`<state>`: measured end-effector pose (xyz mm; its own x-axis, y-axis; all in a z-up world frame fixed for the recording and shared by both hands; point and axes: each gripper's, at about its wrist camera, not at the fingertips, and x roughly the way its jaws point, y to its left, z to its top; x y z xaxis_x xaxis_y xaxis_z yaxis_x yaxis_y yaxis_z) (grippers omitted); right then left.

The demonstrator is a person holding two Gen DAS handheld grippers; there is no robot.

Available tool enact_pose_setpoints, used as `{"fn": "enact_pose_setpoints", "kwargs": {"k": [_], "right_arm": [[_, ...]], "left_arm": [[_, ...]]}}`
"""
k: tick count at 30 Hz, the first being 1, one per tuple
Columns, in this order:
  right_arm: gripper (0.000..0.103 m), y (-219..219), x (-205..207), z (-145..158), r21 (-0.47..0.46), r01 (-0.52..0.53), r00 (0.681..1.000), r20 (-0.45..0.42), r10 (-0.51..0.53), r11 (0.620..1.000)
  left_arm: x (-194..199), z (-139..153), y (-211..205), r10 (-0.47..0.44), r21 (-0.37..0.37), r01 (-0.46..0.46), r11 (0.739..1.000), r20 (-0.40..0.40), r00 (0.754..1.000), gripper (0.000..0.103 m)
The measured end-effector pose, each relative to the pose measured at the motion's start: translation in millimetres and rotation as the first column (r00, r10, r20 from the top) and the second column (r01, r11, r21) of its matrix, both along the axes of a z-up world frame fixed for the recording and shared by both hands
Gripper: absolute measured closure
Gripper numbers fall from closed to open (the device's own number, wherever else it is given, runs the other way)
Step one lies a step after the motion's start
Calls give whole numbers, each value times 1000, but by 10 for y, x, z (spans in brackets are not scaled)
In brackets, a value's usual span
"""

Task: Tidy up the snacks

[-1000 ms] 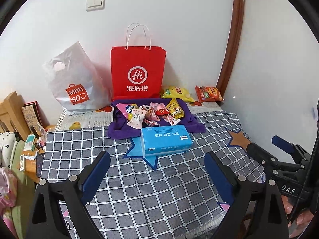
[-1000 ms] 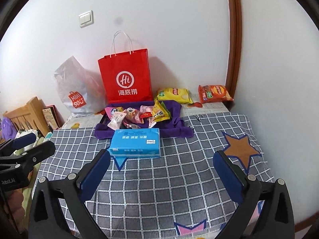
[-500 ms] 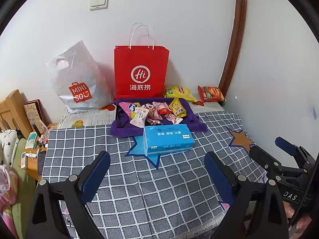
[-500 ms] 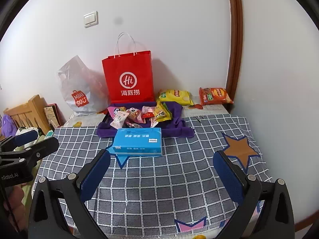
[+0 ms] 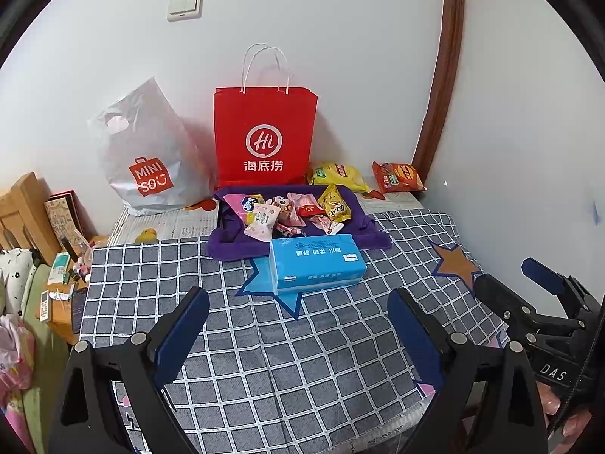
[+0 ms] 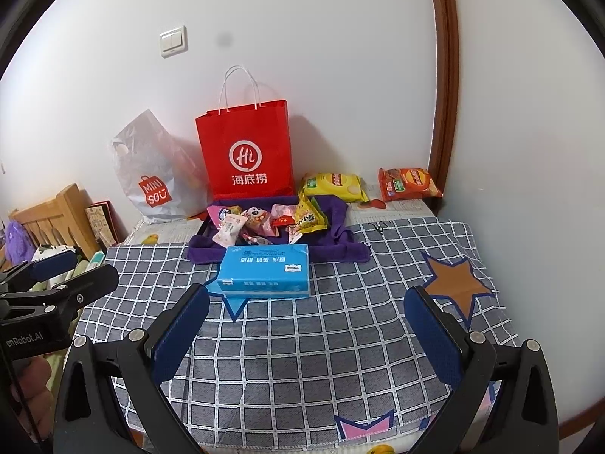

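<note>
Across the checked cloth (image 5: 264, 359), snacks (image 5: 291, 210) lie well beyond both released claws (image 5: 298, 325) (image 6: 306, 325).

tissue box (image 6: 264, 272): we see it hide the snack tray's (image 6: 342, 244) near edge
small packets (image 5: 291, 210): we cannot read their print

The table (image 5: 264, 359) carries a grey checked cloth (image 6: 321, 340) with star patches. On it lie a blue tissue pack (image 5: 317, 263) and a purple towel (image 5: 230, 242); newspaper (image 5: 177, 223) covers the rear strip.
</note>
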<state>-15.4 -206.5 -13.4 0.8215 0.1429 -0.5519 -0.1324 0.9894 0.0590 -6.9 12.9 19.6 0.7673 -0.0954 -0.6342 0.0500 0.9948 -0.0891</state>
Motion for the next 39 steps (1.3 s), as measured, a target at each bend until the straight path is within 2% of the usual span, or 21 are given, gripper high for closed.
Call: {"fn": "enact_pose_setpoints", "kwargs": {"k": [39], "right_arm": [[1, 15, -24, 14, 2, -3, 1000, 2, 3, 1000]], "left_arm": [[-13, 4, 14, 2, -1, -2, 1000, -3, 1000, 8]]}}
